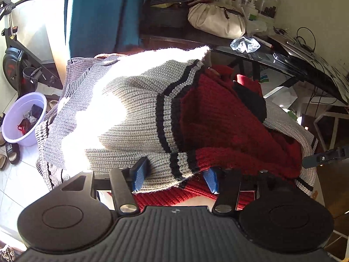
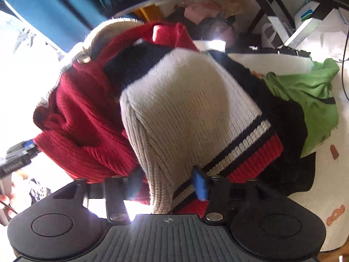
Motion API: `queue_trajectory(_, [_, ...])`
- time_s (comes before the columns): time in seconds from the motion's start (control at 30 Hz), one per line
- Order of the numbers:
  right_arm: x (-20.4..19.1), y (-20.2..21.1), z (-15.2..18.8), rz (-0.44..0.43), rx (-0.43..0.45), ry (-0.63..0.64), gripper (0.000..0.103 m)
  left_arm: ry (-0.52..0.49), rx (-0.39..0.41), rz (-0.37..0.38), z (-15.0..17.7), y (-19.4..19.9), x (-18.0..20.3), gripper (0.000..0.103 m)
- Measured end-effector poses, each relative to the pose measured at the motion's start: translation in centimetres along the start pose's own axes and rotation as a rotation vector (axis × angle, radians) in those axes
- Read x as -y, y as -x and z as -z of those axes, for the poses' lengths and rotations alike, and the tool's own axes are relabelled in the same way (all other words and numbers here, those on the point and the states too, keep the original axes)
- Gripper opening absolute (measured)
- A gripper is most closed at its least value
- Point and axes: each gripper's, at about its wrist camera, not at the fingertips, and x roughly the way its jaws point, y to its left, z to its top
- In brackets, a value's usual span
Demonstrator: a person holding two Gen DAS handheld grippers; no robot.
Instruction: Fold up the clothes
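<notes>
Left gripper (image 1: 175,178) and right gripper (image 2: 168,181) each clamp the knit sweater's (image 1: 130,113) striped cuff; no legible writing.

Right gripper (image 2: 170,181) with blue pads (image 2: 200,184) closed on the striped cuff of a knit sweater (image 2: 189,113); beige sleeve bulges forward, red body bunched to the left, black panel behind. Green cloth (image 2: 309,100) lies at right on a white surface (image 2: 327,187). Blue curtain (image 2: 43,13) upper left
</notes>
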Motion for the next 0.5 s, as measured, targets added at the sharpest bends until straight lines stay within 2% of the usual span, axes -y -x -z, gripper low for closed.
queue_trajectory(0.1, [-0.1, 1.1, -1.9, -0.035, 0.026, -0.012, 0.058, 0.038, -0.005, 0.004, 0.0, 0.0, -0.3, 0.055])
queue_trajectory(0.3, [-1.7, 0.9, -6.0, -0.105, 0.087, -0.043, 0.059, 0.033, -0.012, 0.035, -0.7, 1.1, -0.3, 0.066])
queue_trajectory(0.43, [-4.6, -1.2, -9.0, -0.151, 0.128, -0.002, 0.06, 0.049, 0.008, 0.085, -1.1, 2.5, -1.0, 0.076])
queue_trajectory(0.5, [-6.4, -2.6, -10.6, -0.158, 0.157, 0.043, 0.066, 0.073, 0.022, 0.101, -1.2, 3.1, -1.6, 0.085])
